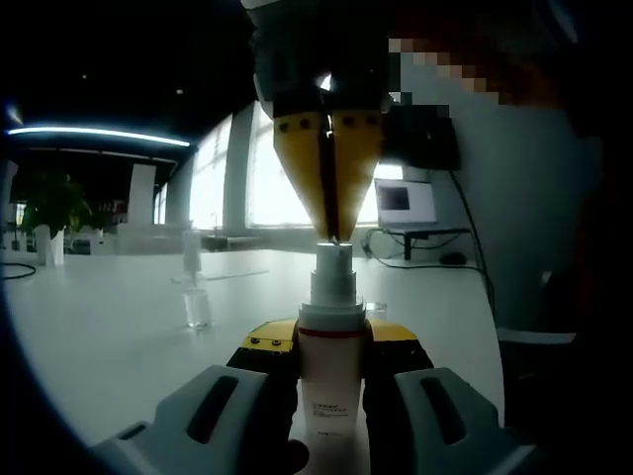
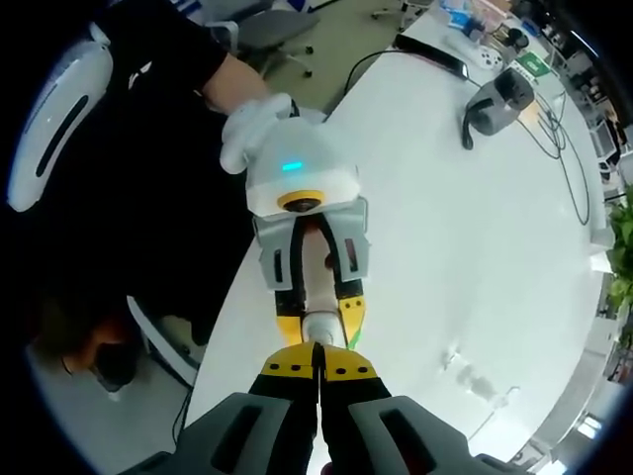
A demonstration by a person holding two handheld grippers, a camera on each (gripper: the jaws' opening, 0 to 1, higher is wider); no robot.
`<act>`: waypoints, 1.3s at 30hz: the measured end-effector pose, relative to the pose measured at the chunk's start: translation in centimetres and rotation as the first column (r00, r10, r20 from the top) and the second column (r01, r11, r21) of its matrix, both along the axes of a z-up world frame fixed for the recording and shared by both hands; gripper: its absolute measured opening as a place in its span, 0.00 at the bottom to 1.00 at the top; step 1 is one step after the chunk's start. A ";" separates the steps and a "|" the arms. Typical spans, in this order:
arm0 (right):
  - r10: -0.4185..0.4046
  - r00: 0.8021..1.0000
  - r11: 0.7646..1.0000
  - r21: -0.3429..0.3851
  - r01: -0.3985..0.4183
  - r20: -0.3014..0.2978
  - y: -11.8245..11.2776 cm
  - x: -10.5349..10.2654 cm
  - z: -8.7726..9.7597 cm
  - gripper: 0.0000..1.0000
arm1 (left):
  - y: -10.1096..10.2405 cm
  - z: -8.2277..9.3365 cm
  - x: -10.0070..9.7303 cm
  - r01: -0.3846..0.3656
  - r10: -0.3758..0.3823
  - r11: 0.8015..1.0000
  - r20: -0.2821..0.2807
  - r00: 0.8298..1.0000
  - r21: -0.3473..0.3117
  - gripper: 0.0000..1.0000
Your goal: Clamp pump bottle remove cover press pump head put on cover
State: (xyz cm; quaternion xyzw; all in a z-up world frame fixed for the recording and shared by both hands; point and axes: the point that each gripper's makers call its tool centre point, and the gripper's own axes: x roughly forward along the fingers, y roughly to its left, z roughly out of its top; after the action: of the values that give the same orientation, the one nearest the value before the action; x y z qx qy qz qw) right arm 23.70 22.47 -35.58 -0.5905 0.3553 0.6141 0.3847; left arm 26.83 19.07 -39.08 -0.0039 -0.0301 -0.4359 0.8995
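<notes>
Gripping the white cylindrical plastic pump bottle (image 1: pixel 329 381) upright, the left gripper (image 1: pixel 329 366) is steadying it above the white table (image 1: pixel 119 317) while the closed right gripper (image 1: pixel 329 233) is pressing its pump head (image 1: pixel 333 259).

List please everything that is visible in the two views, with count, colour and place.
pump bottle: 1, white with a red band, upright between the left gripper's jaws
clear cover: 1, transparent, standing on the table apart from the bottle
table: 1, white, under everything
monitor: 1, dark screen, at the far table edge
black device with cable: 1, grey-black, far end of the table
plants: green, by the far windows
office chair: 1, grey, on the floor beyond the table
left gripper: 1, yellow tips, shut on the bottle
right gripper: 1, yellow tips, closed, tips on the pump head
gloved hand: 1, white, holding the left gripper
</notes>
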 end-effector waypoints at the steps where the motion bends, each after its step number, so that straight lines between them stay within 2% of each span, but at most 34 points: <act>1: 0.000 1.000 1.000 0.000 0.000 0.000 0.0 0.0 0.0 0.00 | 0.0 0.0 0.0 0.000 0.000 1.000 0.000 1.000 0.000 0.15; 39: -0.006 1.000 1.000 0.004 0.006 0.003 0.0 -0.1 0.0 0.00 | 0.1 0.0 0.0 -0.001 0.001 1.000 0.000 1.000 0.000 0.15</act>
State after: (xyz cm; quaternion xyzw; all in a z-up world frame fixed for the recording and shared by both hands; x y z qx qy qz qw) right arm 23.65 22.49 -35.56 -0.5898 0.3551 0.6126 0.3882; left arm 26.81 19.13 -39.08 -0.0037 -0.0301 -0.4355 0.8997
